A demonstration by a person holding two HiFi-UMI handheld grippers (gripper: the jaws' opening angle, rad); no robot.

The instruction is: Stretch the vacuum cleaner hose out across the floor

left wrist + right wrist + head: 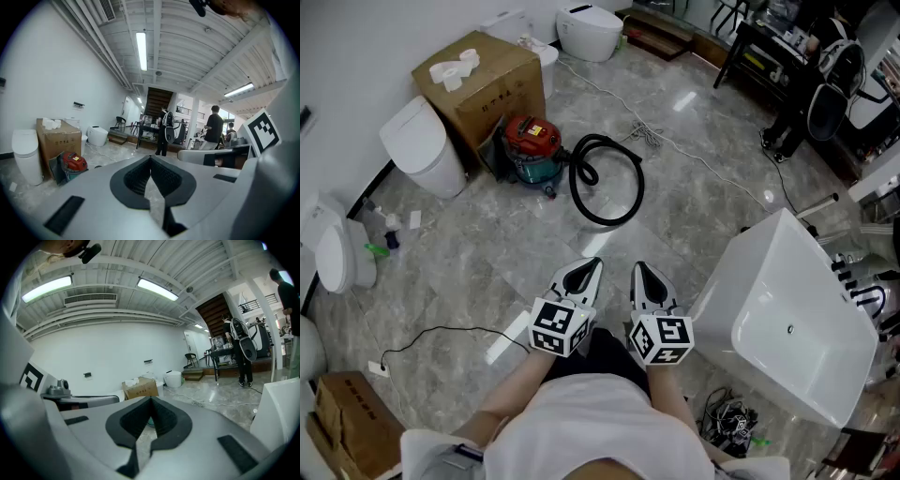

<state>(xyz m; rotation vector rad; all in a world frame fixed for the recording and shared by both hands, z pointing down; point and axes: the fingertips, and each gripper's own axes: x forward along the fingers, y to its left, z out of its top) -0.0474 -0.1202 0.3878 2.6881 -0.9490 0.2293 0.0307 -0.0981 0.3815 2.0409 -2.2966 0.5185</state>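
Hose (605, 139) is lying looped on the floor beside the red vacuum cleaner (532, 148), straight ahead and well apart, while we are holding left gripper (592, 264) and right gripper (639, 268) clenched empty, about equally near.

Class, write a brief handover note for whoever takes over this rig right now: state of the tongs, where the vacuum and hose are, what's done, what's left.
Tongs: left tongs shut, empty; right tongs shut, empty. They are side by side, close to the body, short of the hose.
Things: red vacuum cleaner stands by the cardboard box; its black hose lies in a loop on the floor beside it.
Done: nothing; hose untouched.
Left: grasp the hose and stretch it across the floor.
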